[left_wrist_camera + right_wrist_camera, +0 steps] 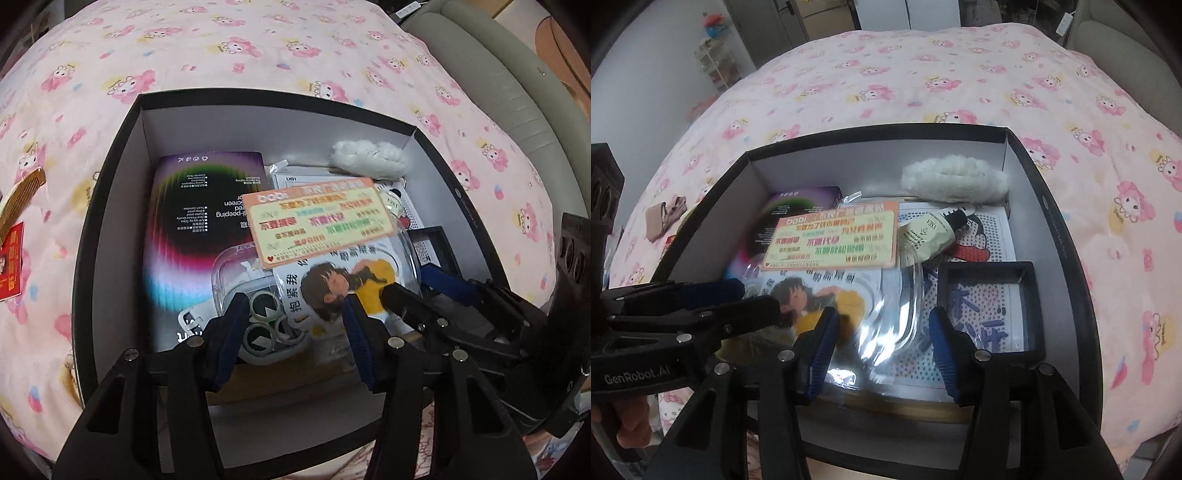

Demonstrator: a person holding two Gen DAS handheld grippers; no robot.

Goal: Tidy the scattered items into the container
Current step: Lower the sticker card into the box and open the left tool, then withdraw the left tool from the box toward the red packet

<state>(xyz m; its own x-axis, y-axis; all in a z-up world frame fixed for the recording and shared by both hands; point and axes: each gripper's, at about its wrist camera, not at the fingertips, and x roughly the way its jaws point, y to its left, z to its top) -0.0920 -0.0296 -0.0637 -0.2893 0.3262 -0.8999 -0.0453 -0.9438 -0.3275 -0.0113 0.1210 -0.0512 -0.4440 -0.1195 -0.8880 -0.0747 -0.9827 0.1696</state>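
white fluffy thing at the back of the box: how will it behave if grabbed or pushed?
The white fluffy thing looks soft and pile-covered, so it will probably squash between the jaws. It probably weighs little for its bulk. Its long, lumpy shape lying against the box wall suggests it would slide, not roll.

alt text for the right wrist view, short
The open right gripper hangs, holding nothing, over a black box on a pink cartoon-print bedspread. Inside lie an orange-edged card, a fluffy white item, a small tube and a black square frame. The left gripper reaches in from the left.
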